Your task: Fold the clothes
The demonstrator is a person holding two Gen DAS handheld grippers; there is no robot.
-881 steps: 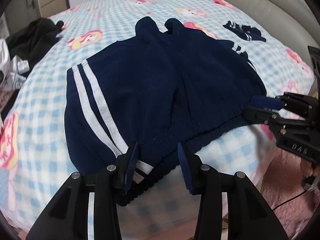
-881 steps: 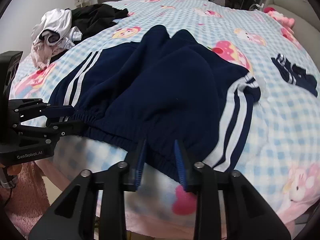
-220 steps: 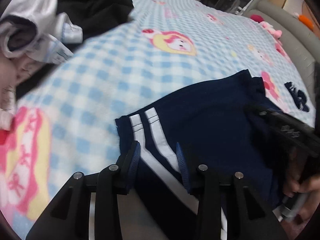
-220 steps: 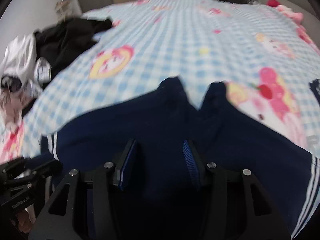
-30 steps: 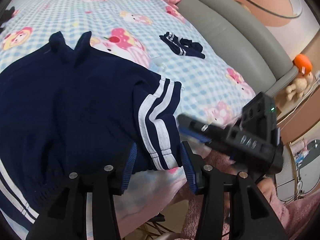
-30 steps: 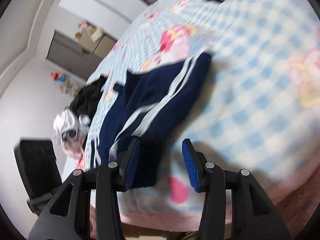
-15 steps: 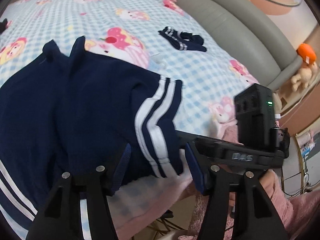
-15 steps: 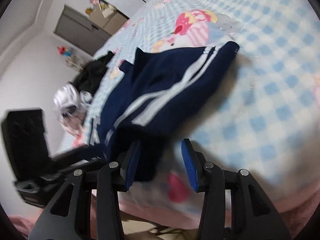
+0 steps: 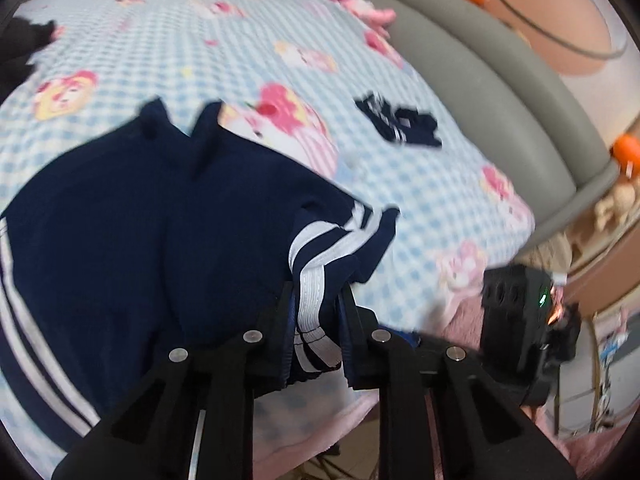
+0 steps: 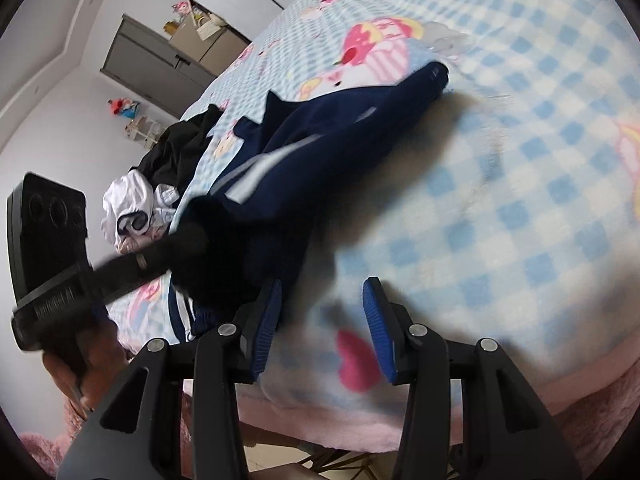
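- in the left wrist view we see our left gripper (image 9: 316, 320) at the lower middle of the frame, its fingers (image 9: 286, 332) closing on the striped corner of the navy shorts (image 9: 132, 240); the white-striped hem sits bunched between the blue pads and looks pinched there.
- the shorts spread across the left and centre of that frame on the bed (image 9: 420, 184), which is covered by a blue-and-white checked blanket with pink cartoon prints; a second pair of white stripes runs down the shorts at the far left edge.
- our right gripper (image 10: 320, 320) fills the bottom of the right wrist view, its fingers (image 10: 266, 320) standing partly apart with nothing between them but bare blanket; the left pad is just beside the dark edge of the shorts, and we cannot tell whether it touches.
- in that same view the left gripper comes in from the left edge, blurred, with a hand (image 10: 90, 364) under it, and the shorts rise from its tip toward the upper middle of the frame.
- a small dark folded garment (image 9: 398, 126) lies apart on the blanket in the upper right of the left wrist view, near the grey padded bed frame (image 9: 500, 80).
- a heap of black and white clothes (image 10: 160, 176) sits at the left of the right wrist view, beyond the shorts.
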